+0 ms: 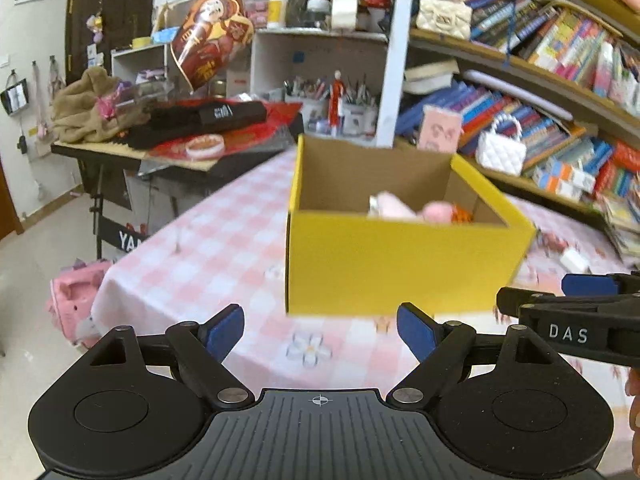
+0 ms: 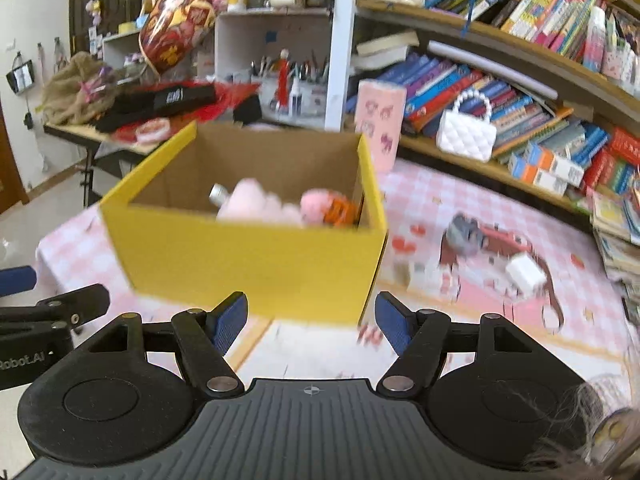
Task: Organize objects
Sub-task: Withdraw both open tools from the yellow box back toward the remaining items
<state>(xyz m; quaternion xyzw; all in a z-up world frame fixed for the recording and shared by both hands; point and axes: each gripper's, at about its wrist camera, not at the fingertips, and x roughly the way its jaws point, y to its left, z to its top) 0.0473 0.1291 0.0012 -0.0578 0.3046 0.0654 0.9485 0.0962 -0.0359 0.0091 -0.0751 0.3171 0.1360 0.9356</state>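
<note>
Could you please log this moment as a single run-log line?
left gripper: open, empty | right gripper: open, empty | open yellow cardboard box: on pink checked tablecloth, holds pink plush items | small white block: outside box

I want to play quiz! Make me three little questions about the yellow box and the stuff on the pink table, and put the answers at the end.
1. True or false: the yellow box is closed with a lid.
2. Which of these lies on the pink checked tablecloth outside the box: A) a small white block, B) a banana, C) a green cup?
3. Fill in: the left tongs and the right tongs are both ____ and hold nothing.

Key:
1. False. The top is open, and pink plush toys show inside.
2. A.
3. Open.
</note>
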